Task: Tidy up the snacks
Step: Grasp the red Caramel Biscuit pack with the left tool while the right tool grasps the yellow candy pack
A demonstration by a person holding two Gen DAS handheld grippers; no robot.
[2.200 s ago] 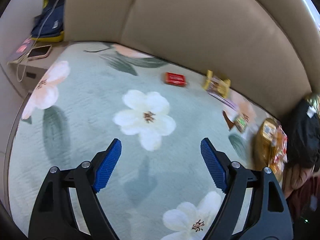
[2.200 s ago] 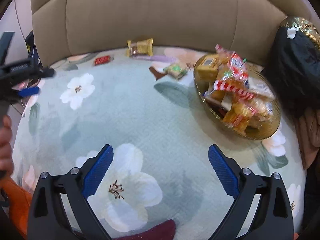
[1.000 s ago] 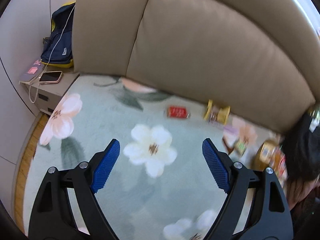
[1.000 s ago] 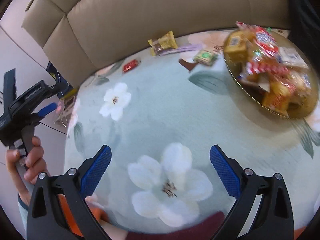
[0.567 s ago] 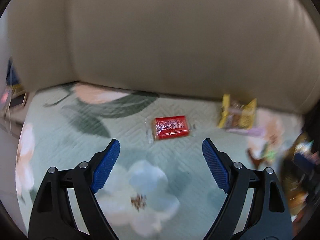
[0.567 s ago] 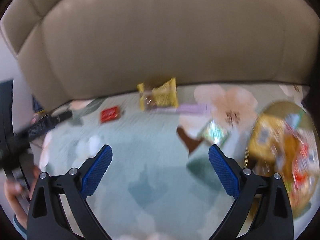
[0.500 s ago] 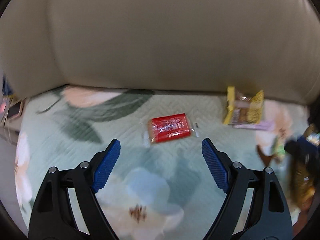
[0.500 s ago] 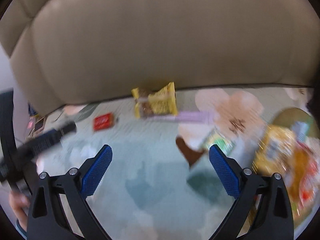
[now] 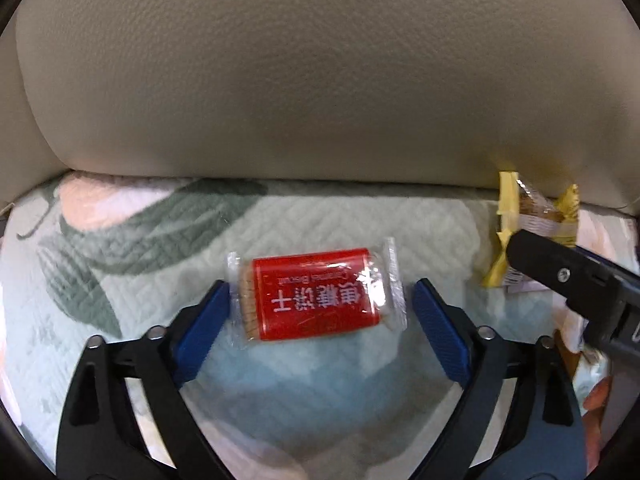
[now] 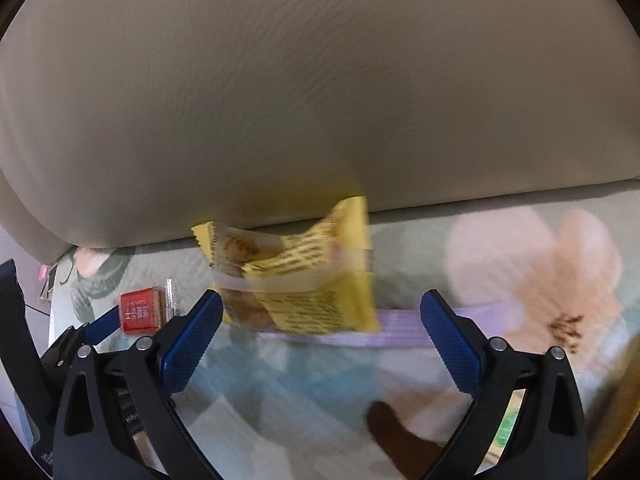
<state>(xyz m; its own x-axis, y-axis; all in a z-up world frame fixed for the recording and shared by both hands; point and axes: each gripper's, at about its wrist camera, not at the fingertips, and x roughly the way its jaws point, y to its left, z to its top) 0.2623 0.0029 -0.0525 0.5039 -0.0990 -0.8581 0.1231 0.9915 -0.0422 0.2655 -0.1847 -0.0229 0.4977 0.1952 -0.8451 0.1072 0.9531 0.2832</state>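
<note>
A red biscuit packet (image 9: pixel 316 294) in clear wrap lies on the floral quilt, between the blue pads of my open left gripper (image 9: pixel 320 308); the pads stand beside its two ends. It also shows small in the right wrist view (image 10: pixel 140 314). A yellow snack packet (image 10: pixel 296 276) lies against the sofa back, between and just beyond the tips of my open right gripper (image 10: pixel 320 312). It shows in the left wrist view (image 9: pixel 532 220) behind the right gripper's black body (image 9: pixel 576 280).
The beige sofa back (image 9: pixel 320 80) rises right behind both packets. A thin purple packet (image 10: pixel 400 334) lies under the yellow one. The floral quilt (image 9: pixel 320 380) covers the seat. A green packet edge (image 10: pixel 506 424) sits low at right.
Both grippers have moved forward and down toward the sofa back. The red packet now lies between the left pads and the yellow packet between the right pads. Both stay open.
</note>
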